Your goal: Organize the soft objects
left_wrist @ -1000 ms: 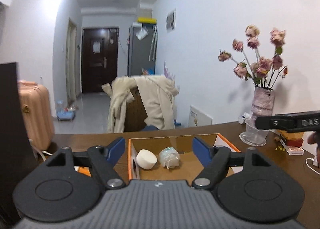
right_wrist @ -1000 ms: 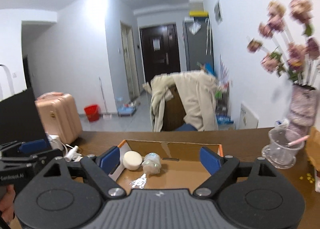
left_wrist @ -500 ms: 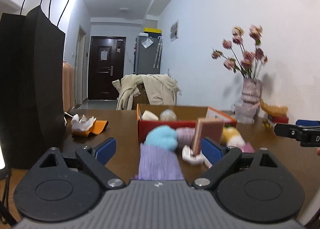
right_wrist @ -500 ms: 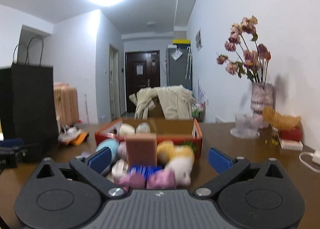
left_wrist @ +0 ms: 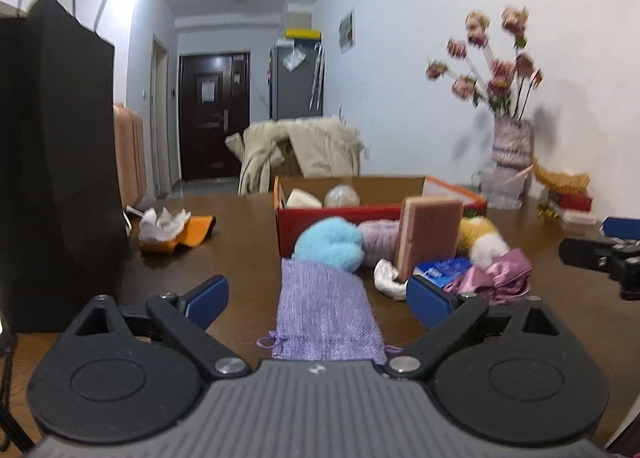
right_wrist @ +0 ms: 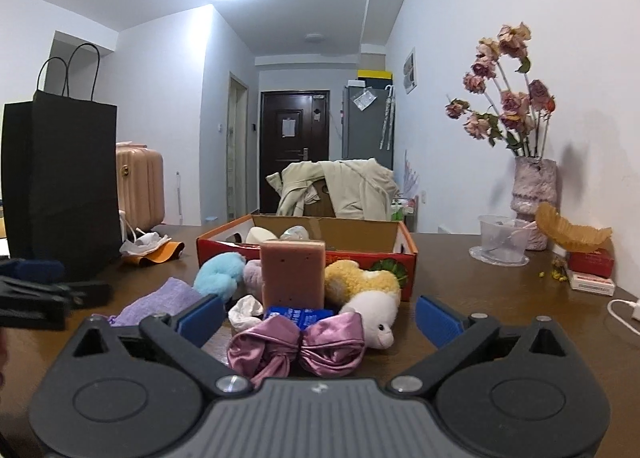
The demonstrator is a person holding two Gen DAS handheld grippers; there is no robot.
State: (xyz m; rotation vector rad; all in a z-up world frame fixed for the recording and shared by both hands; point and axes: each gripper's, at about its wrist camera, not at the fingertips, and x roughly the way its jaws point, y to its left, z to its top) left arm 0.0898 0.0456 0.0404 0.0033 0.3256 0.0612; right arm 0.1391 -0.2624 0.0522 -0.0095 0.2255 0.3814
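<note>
A pile of soft things lies on the brown table in front of a red cardboard box (left_wrist: 340, 214) (right_wrist: 372, 258). My left gripper (left_wrist: 318, 296) is open, its jaws on either side of a purple knit pouch (left_wrist: 326, 310). Behind it sit a blue pompom (left_wrist: 330, 242), a lilac yarn ball (left_wrist: 378, 240) and an upright pink sponge (left_wrist: 428, 230). My right gripper (right_wrist: 318, 316) is open just before a pink satin bow (right_wrist: 296, 346), a white-and-yellow plush (right_wrist: 370, 298), the sponge (right_wrist: 292, 274) and a blue packet (right_wrist: 298, 314). The box holds a white round piece (left_wrist: 302, 198).
A tall black paper bag (left_wrist: 56, 178) (right_wrist: 60, 186) stands at the left. An orange cloth with white tissue (left_wrist: 176, 230) lies beside it. A vase of dried flowers (right_wrist: 534, 194), a plastic cup (right_wrist: 502, 238) and small boxes (right_wrist: 590, 274) stand at the right.
Both grippers dropped from above the box and drew back to table height in front of the pile. Over the last half second they edged slightly closer. Both stayed open.
</note>
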